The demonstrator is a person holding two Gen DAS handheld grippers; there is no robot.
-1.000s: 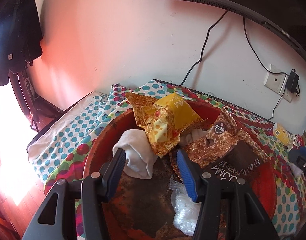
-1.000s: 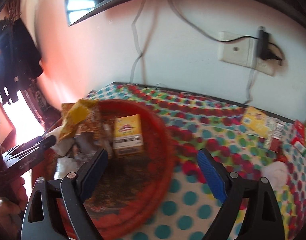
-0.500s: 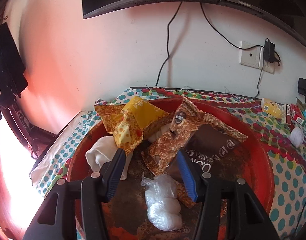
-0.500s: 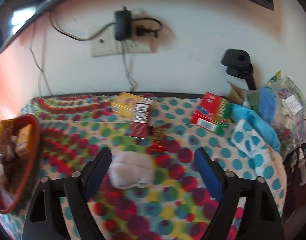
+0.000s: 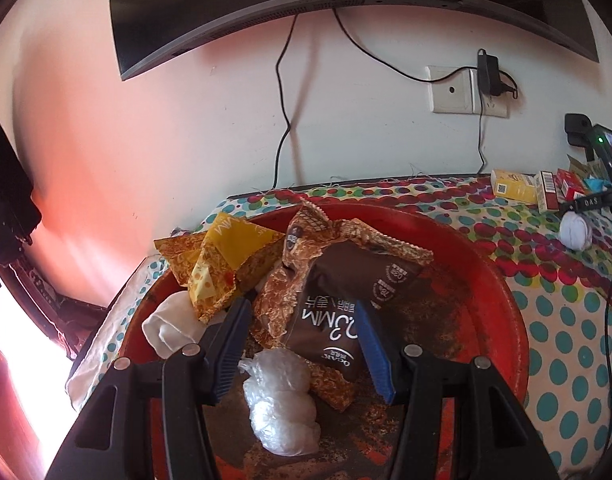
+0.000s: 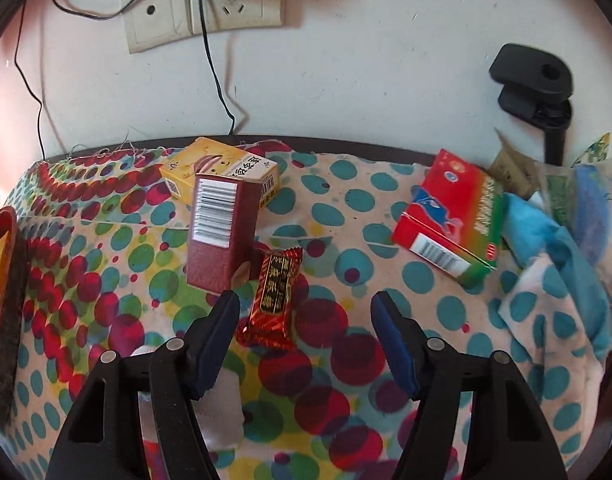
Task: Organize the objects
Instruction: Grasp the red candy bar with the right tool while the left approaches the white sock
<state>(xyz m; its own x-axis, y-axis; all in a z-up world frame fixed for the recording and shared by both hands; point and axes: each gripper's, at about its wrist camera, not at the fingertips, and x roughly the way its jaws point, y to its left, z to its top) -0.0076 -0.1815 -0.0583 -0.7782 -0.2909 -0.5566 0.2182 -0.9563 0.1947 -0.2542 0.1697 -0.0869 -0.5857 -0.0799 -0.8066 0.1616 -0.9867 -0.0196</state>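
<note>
My left gripper hovers open over a worn red tray, nothing pinched between its blue pads. In the tray lie a brown snack bag, a yellow snack packet, a white cloth and a clear plastic bundle. My right gripper hangs low over the spotted tablecloth with its jaws closing. A red candy wrapper lies between them, close to the left finger, untouched by either pad. A white rolled cloth sits under that finger.
Behind the candy stand a maroon box and a yellow box. A red and green box and a blue cloth lie to the right. The tray's rim shows at far left. The wall, with socket and cables, is close behind.
My right gripper swung from the tray rightward to the boxes and sank toward the candy, its jaws narrowing. The left gripper rolled level and shifted over the tray, its opening unchanged.
</note>
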